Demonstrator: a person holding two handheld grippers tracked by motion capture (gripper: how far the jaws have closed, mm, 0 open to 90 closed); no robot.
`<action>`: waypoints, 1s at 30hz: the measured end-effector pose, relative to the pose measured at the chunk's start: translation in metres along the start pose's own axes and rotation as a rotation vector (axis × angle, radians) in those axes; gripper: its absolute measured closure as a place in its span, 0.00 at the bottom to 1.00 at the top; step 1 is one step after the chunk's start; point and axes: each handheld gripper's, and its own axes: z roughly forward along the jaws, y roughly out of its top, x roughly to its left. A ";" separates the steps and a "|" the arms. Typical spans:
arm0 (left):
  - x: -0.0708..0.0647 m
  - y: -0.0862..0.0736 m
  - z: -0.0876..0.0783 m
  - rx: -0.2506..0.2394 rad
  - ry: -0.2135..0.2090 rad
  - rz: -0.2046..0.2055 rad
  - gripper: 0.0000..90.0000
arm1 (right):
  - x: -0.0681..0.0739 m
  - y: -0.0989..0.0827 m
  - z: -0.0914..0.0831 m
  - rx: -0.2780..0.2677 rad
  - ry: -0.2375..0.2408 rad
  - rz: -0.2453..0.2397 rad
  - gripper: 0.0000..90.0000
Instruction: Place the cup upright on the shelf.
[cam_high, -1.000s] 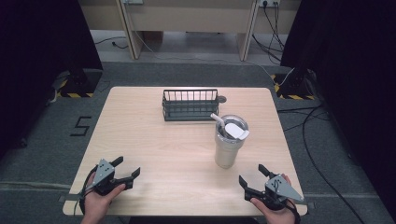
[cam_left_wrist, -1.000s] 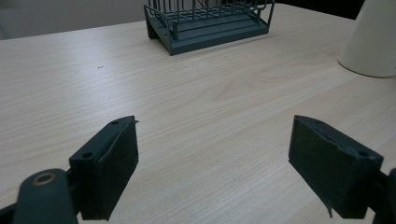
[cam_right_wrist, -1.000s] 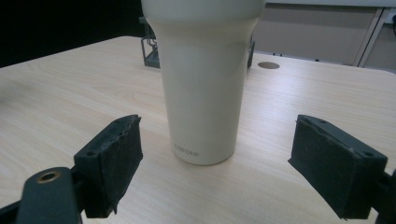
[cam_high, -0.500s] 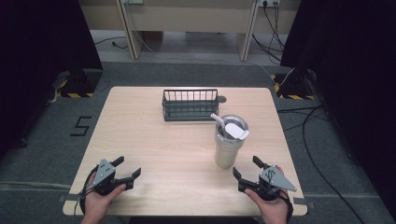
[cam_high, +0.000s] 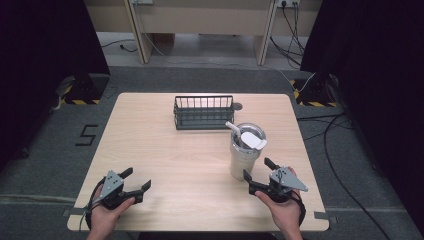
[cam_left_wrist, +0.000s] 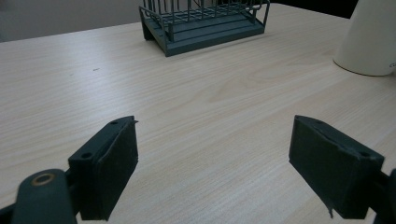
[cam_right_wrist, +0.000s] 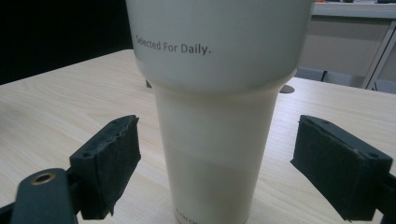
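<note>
I have the right gripper at the lower right of the high view, jaws spread wide, just below the tall cream tumbler with its white lid and straw. In the right gripper view the tumbler stands upright between my jaws, seemingly untouched by either pad. My left gripper rests spread at lower left, well apart from it.

The high view looks down from above the near edge of the pale wooden bench. Both gripper views sit low, sharing the tall cream plastic tumbler: the right one faces it closely, the left one catches its base farther off.
</note>
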 end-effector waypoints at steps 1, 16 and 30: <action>0.000 0.000 0.000 0.000 0.000 0.000 0.17 | 0.000 0.000 0.001 -0.002 -0.001 -0.001 0.17; -0.001 0.000 0.000 0.001 -0.004 0.010 0.17 | -0.001 0.005 0.025 0.001 0.000 0.000 0.17; -0.002 0.001 0.001 -0.001 -0.008 0.012 0.17 | -0.002 0.004 0.046 0.002 -0.001 0.012 0.11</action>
